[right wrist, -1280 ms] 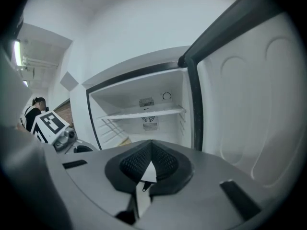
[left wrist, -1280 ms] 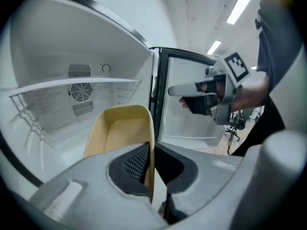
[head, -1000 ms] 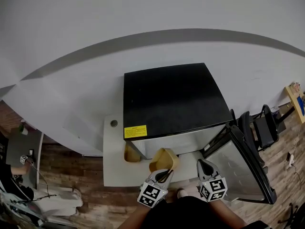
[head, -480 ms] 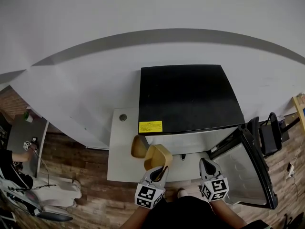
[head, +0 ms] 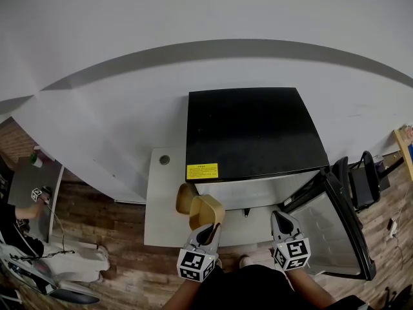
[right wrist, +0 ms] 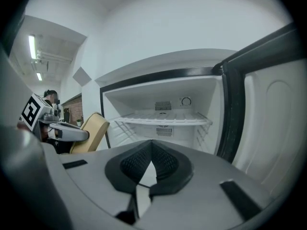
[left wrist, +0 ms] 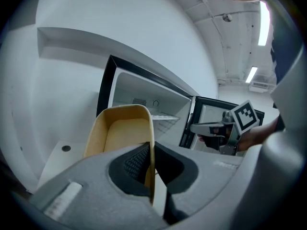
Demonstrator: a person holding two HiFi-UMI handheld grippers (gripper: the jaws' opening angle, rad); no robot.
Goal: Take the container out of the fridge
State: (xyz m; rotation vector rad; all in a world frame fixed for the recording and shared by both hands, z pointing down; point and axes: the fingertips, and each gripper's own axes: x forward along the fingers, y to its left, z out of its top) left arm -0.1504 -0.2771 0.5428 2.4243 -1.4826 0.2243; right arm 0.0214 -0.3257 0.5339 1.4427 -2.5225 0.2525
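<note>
My left gripper (head: 208, 229) (left wrist: 149, 152) is shut on the side wall of a tan open-topped container (head: 208, 210) (left wrist: 120, 128), holding it tilted in front of the fridge's left front corner. The container (right wrist: 91, 131) is outside the fridge. The black-topped mini fridge (head: 251, 128) stands with its door (head: 332, 225) swung open to the right. Its white inside (right wrist: 163, 104) shows a bare wire shelf (right wrist: 163, 121). My right gripper (head: 281, 219) (right wrist: 151, 163) is shut on nothing in front of the opening, and it shows in the left gripper view (left wrist: 211, 127).
The fridge stands on a white platform (head: 158, 205) with a round hole (head: 164, 160). Another tan piece (head: 183, 199) lies on it, partly hidden by the container. A black chair (head: 364, 173) is right of the door. A person (head: 13, 221) is at a desk far left.
The container and my left gripper have moved left, from the fridge opening to its left front corner. The right gripper has stayed shut in front of the opening.
</note>
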